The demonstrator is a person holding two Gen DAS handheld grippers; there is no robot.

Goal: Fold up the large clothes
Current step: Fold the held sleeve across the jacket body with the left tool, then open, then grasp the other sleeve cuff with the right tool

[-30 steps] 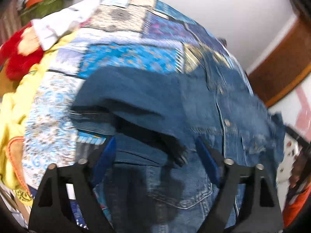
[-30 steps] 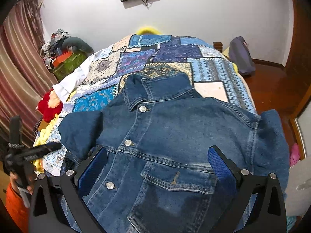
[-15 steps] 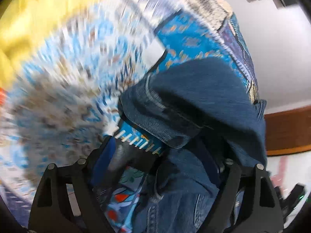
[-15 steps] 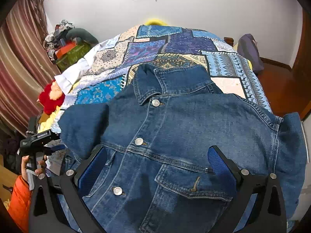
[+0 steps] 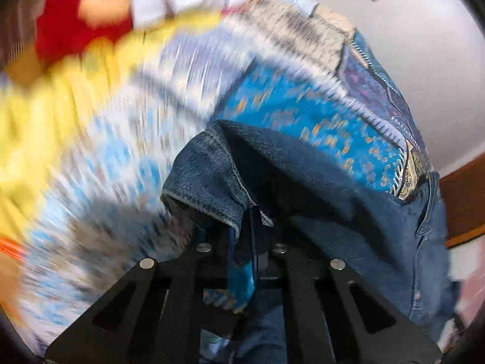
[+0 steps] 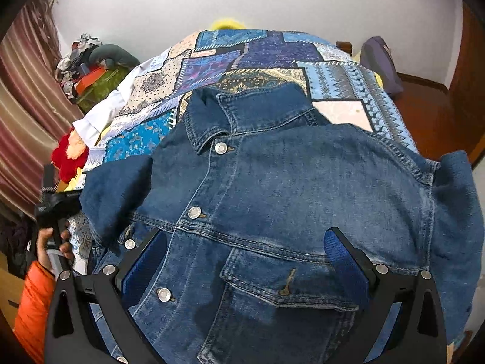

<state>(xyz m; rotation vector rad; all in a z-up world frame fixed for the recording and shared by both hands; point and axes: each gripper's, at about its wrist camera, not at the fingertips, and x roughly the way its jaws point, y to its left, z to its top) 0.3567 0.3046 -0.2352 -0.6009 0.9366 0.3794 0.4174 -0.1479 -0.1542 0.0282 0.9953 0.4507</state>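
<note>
A blue denim jacket [image 6: 272, 188] lies face up on the patchwork bedspread [image 6: 242, 57], buttoned, collar toward the far wall. My left gripper [image 5: 244, 230] is shut on the cuff end of the jacket's left sleeve [image 5: 212, 182] and holds it lifted; the view around it is blurred. In the right wrist view the left gripper [image 6: 57, 206] sits at the bed's left edge beside the folded-over sleeve [image 6: 115, 191]. My right gripper [image 6: 245, 261] is open and empty, hovering above the jacket's chest pocket [image 6: 288, 285].
A red and yellow soft toy [image 6: 68, 154] and a white cloth [image 6: 100, 118] lie at the bed's left edge. A pile of clothes and boxes [image 6: 91, 69] stands by the curtain. A purple bag [image 6: 379, 63] leans at the far right by the wooden floor.
My left gripper has closed on the sleeve cuff and swung it fast, blurring the view. My right gripper has moved closer over the jacket and stayed open.
</note>
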